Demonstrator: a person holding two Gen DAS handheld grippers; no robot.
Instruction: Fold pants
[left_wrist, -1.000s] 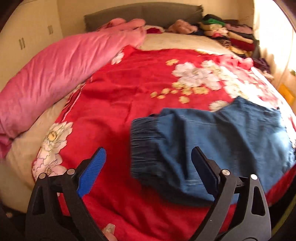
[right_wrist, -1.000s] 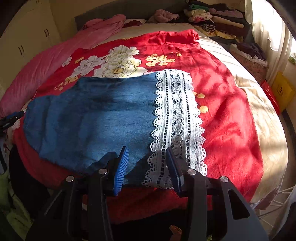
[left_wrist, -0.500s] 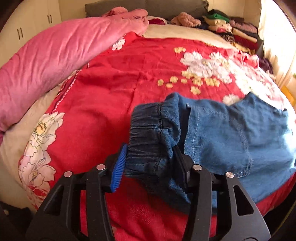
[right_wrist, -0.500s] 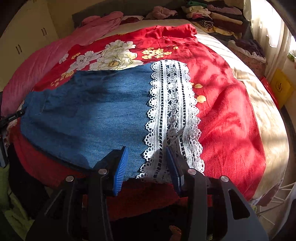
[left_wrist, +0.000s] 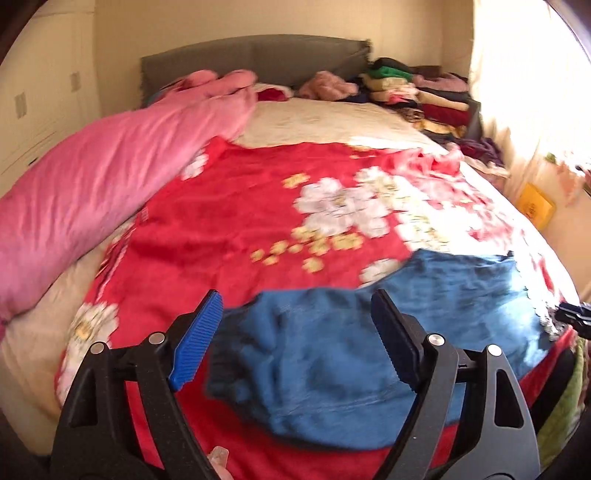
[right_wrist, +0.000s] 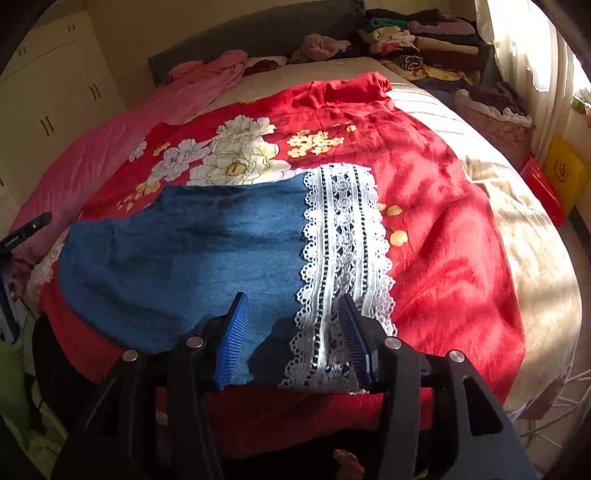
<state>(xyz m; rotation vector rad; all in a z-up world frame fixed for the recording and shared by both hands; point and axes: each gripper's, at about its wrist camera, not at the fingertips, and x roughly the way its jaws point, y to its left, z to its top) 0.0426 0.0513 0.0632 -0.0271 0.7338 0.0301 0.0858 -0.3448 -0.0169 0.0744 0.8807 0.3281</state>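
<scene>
Blue denim pants (left_wrist: 369, 332) lie flat on a red floral blanket (left_wrist: 240, 210) near the bed's front edge. Their white lace hem (right_wrist: 343, 251) shows in the right wrist view, with the denim (right_wrist: 184, 251) spreading left. My left gripper (left_wrist: 291, 332) is open and empty, above the waistband end. My right gripper (right_wrist: 291, 325) is open, its fingers on either side of the near hem corner, where denim meets lace, not closed on it. The right gripper's tip shows at the far right of the left wrist view (left_wrist: 574, 317).
A pink duvet (left_wrist: 92, 192) lies along the bed's left side. Stacks of folded clothes (left_wrist: 417, 96) sit by the grey headboard (left_wrist: 258, 55). A curtain (right_wrist: 524, 40) and yellow box (right_wrist: 565, 170) are on the right. White wardrobes (right_wrist: 48, 103) stand left.
My left gripper held the waistband half a second ago; now it is open and drawn back, and the pants lie flat. My right gripper has opened a little wider at the hem corner.
</scene>
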